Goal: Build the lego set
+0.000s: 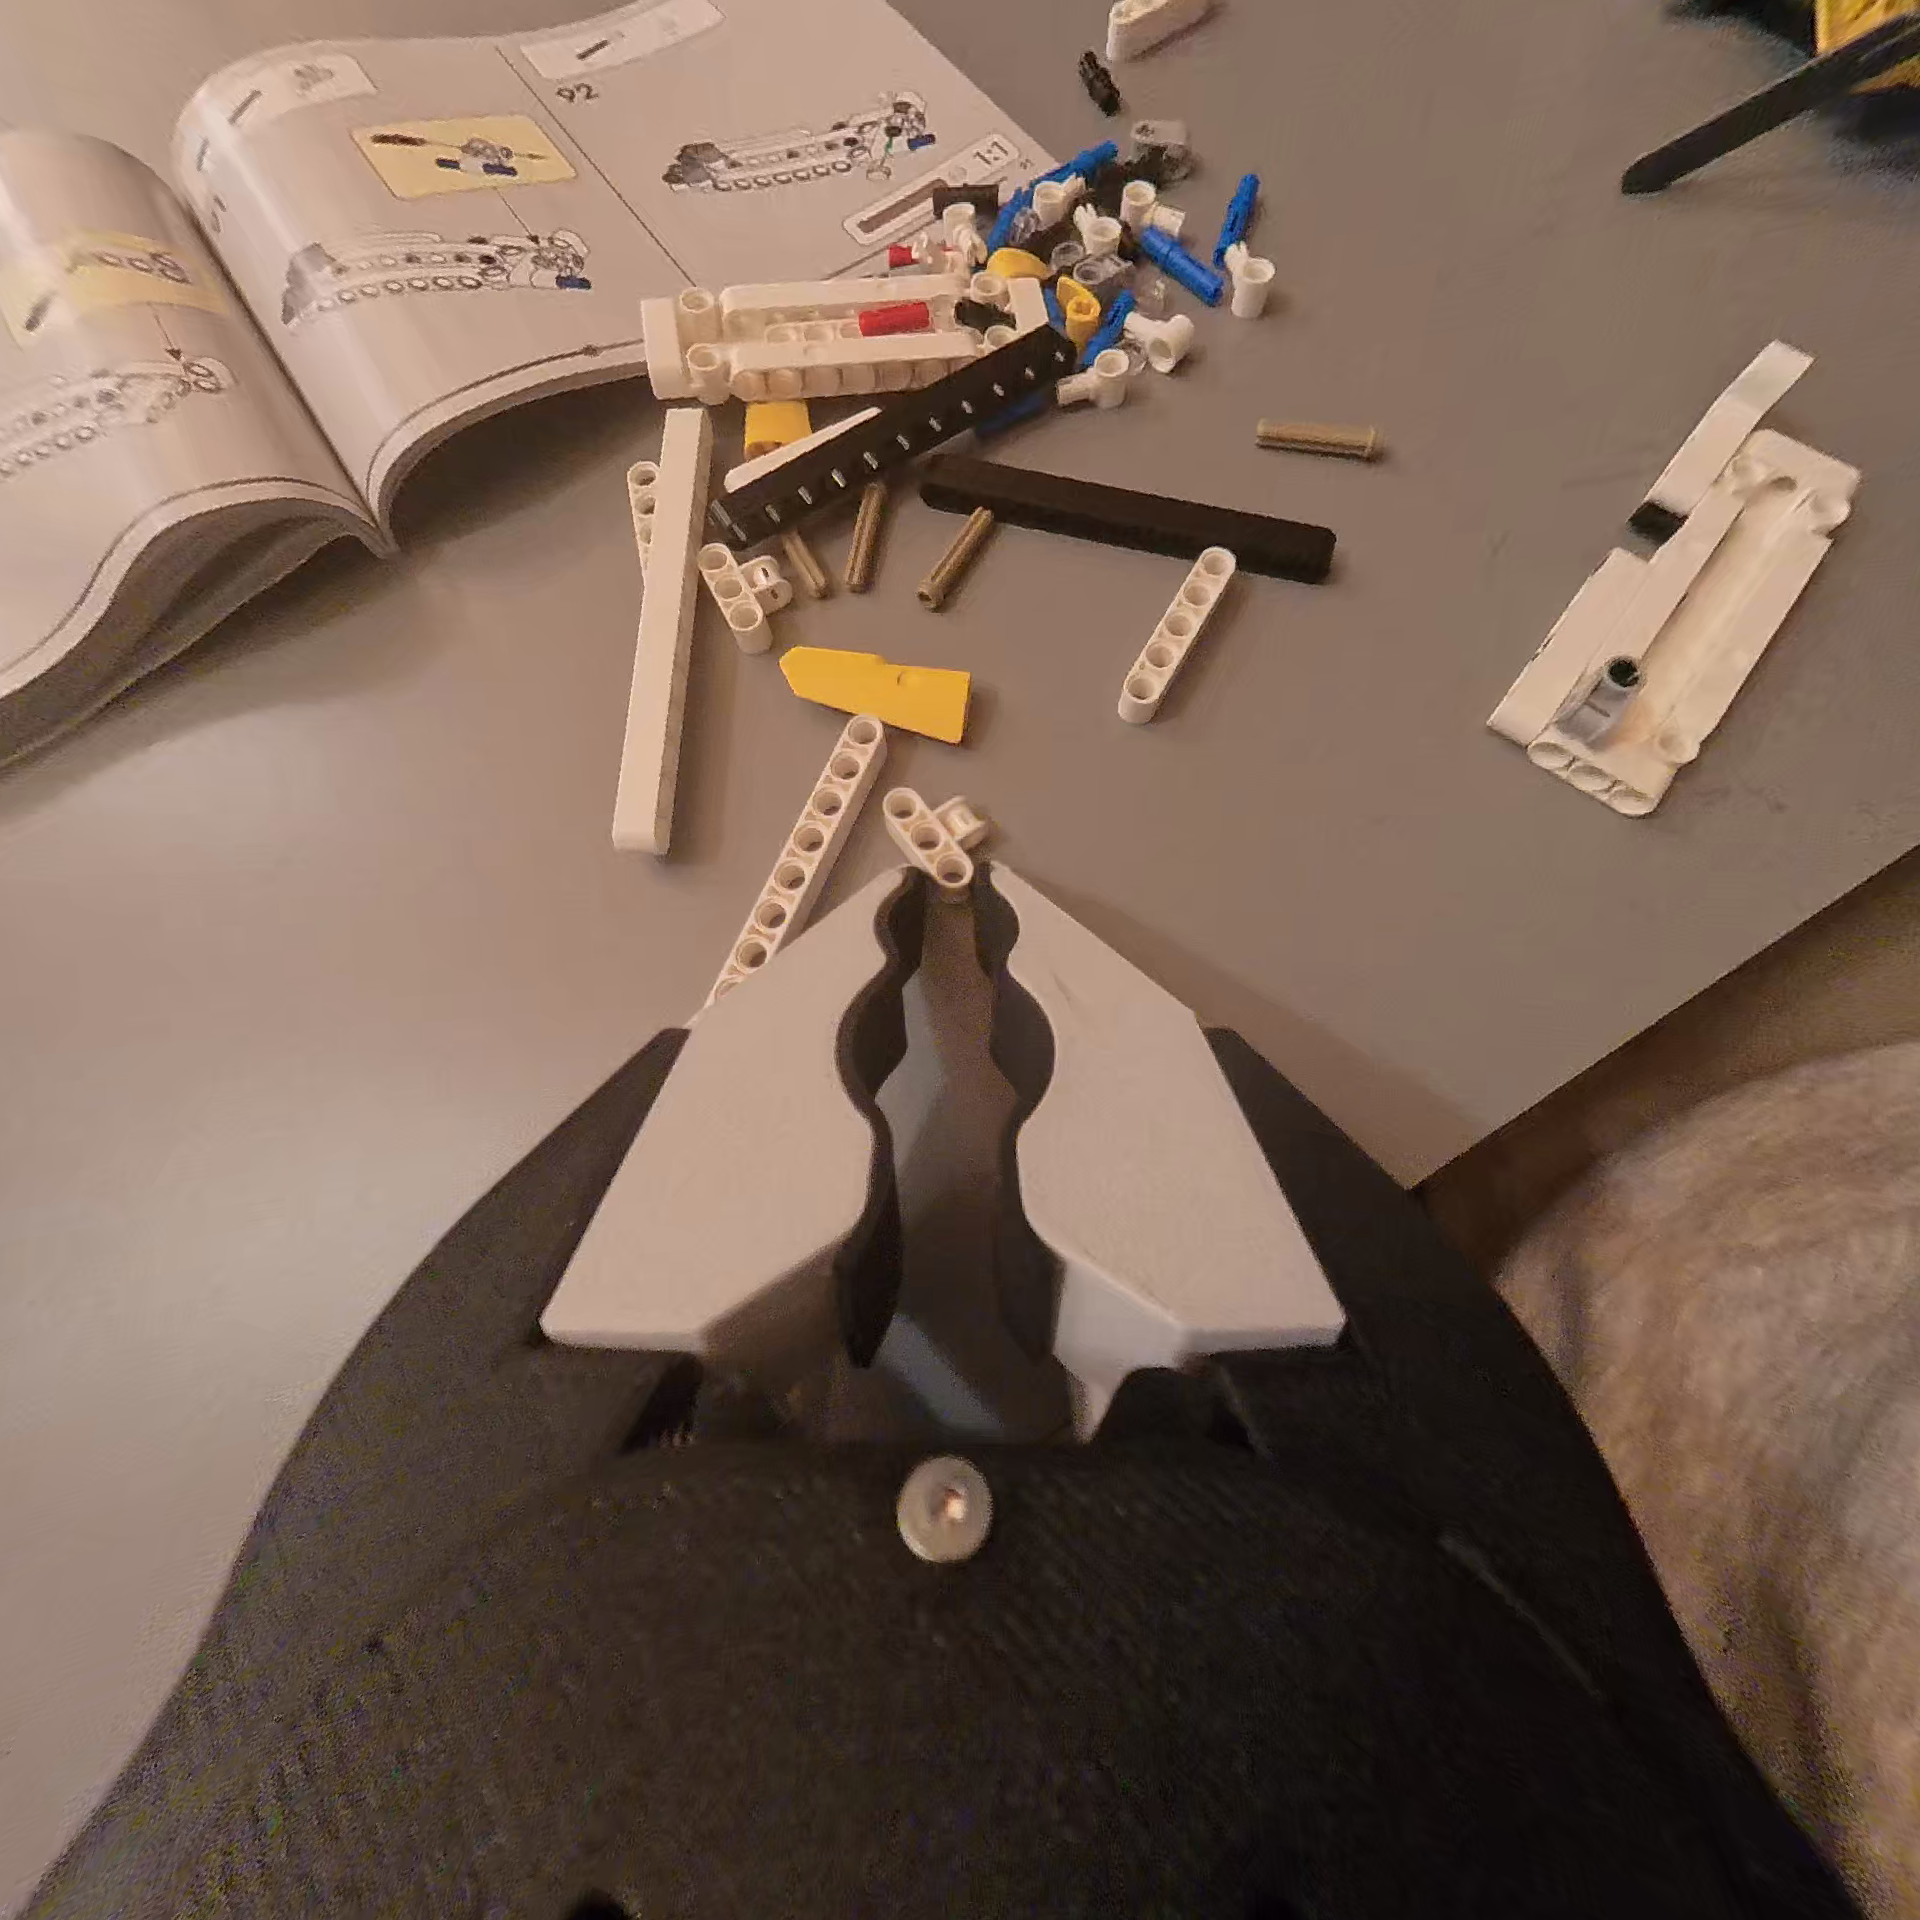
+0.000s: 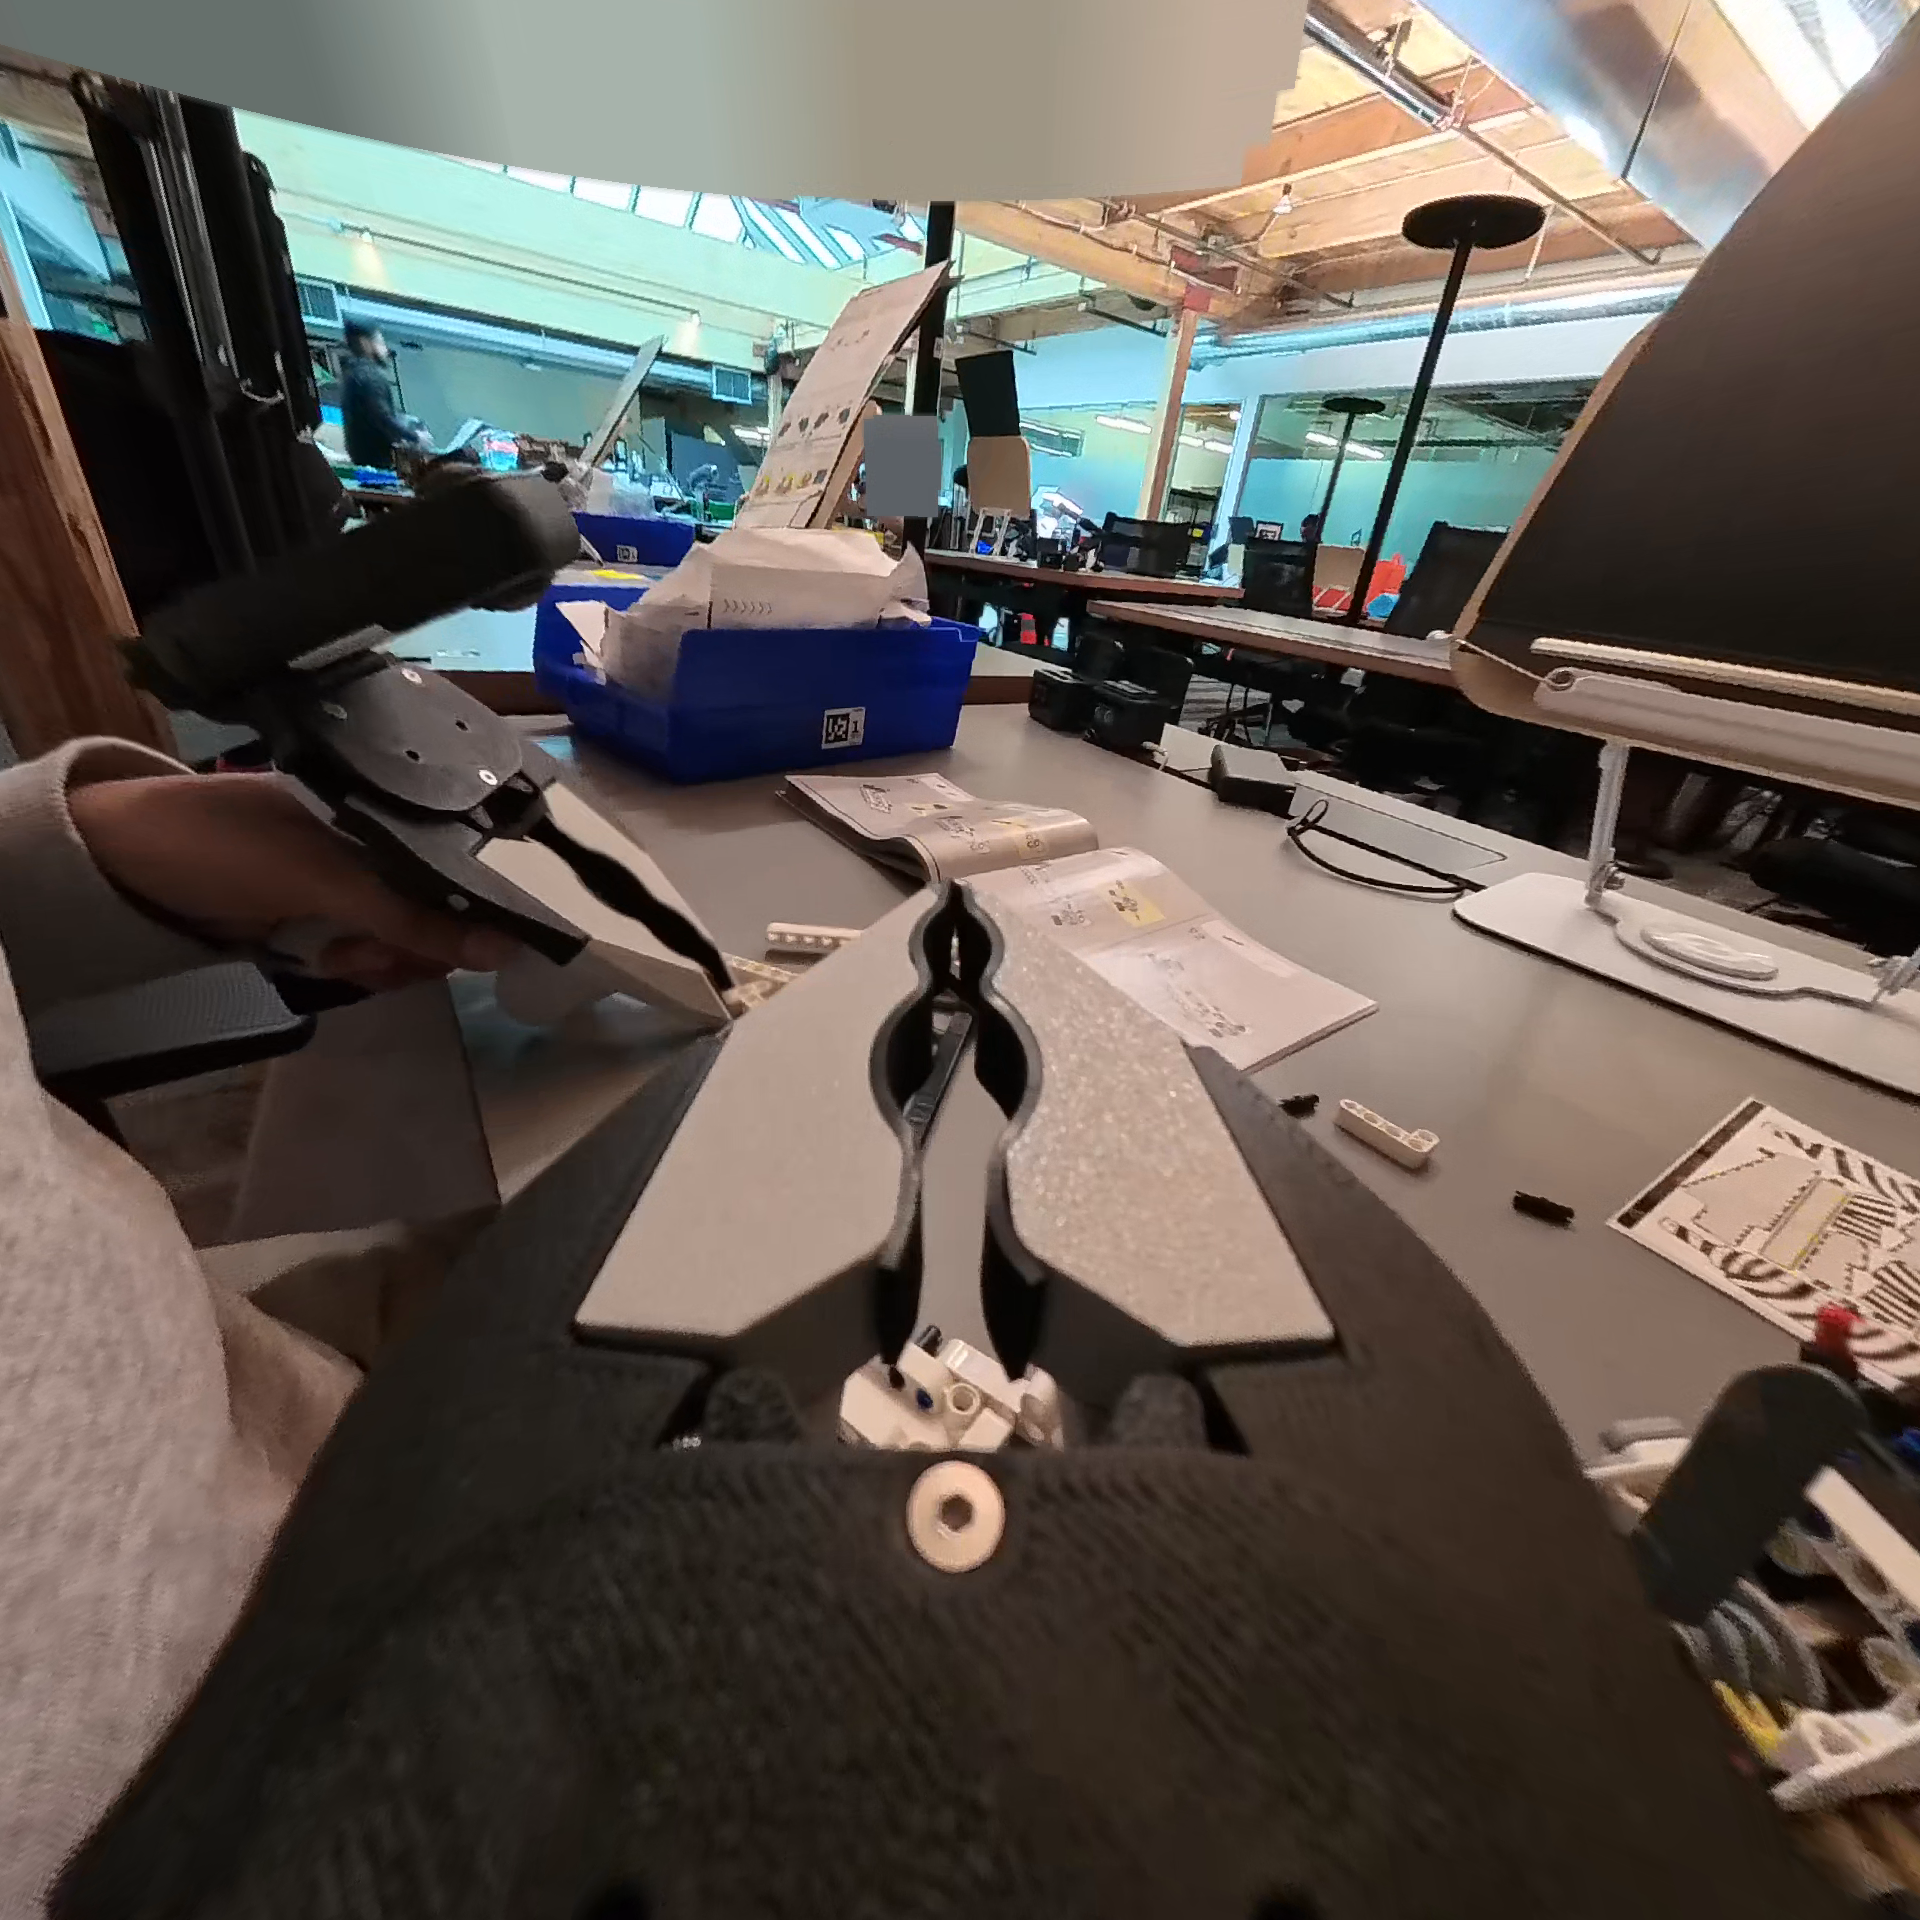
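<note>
The small white three-hole plastic connector point(image 1: 933, 837) is pinched at the tips of the left gripper point(image 1: 951, 883), just beside the yellow wedge panel point(image 1: 883, 691); the right gripper point(image 2: 956, 925) is held nearly closed.

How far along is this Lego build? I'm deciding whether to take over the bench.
Partly built. Done: a white beam sub-assembly and a white panel assembly lie put together on the table. In hand: the left hand-held gripper pinches a small white liftarm. Left: the pile of blue pins, black beams and yellow panel lie loose.
</note>
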A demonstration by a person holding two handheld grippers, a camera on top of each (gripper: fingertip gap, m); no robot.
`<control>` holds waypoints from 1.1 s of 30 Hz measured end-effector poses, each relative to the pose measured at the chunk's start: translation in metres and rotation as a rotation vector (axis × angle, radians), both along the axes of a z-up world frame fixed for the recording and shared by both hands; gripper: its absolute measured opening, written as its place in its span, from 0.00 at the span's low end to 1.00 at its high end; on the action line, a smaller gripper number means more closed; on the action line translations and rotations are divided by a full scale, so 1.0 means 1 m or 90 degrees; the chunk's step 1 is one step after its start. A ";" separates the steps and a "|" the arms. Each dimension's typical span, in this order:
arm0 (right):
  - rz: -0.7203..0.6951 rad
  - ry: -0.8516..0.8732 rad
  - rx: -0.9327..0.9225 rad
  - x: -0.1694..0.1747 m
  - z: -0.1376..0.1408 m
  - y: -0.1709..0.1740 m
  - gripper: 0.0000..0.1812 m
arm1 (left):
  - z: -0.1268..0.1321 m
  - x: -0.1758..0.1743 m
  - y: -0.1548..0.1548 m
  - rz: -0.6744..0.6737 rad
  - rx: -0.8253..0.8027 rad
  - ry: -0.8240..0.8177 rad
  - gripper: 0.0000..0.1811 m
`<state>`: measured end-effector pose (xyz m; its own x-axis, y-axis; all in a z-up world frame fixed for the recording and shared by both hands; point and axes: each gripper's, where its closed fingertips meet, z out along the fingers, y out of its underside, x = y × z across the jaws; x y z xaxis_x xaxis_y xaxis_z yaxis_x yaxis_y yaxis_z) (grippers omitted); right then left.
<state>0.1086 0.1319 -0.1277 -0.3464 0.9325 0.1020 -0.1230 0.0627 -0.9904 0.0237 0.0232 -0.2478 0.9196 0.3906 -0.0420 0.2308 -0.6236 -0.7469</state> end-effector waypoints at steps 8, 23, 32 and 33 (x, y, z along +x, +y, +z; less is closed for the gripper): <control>0.061 -0.039 -0.003 -0.003 0.000 -0.029 0.00 | 0.031 0.022 0.022 -0.039 0.188 -0.145 0.04; 0.118 -0.054 0.058 -0.007 -0.012 -0.065 0.04 | 0.093 0.088 0.046 -0.204 0.480 -0.506 0.03; 0.134 -0.075 0.028 -0.007 -0.015 -0.064 0.03 | 0.091 0.086 0.045 -0.207 0.482 -0.494 0.03; 0.133 -0.076 0.030 -0.007 -0.016 -0.064 0.03 | 0.091 0.085 0.045 -0.206 0.481 -0.489 0.03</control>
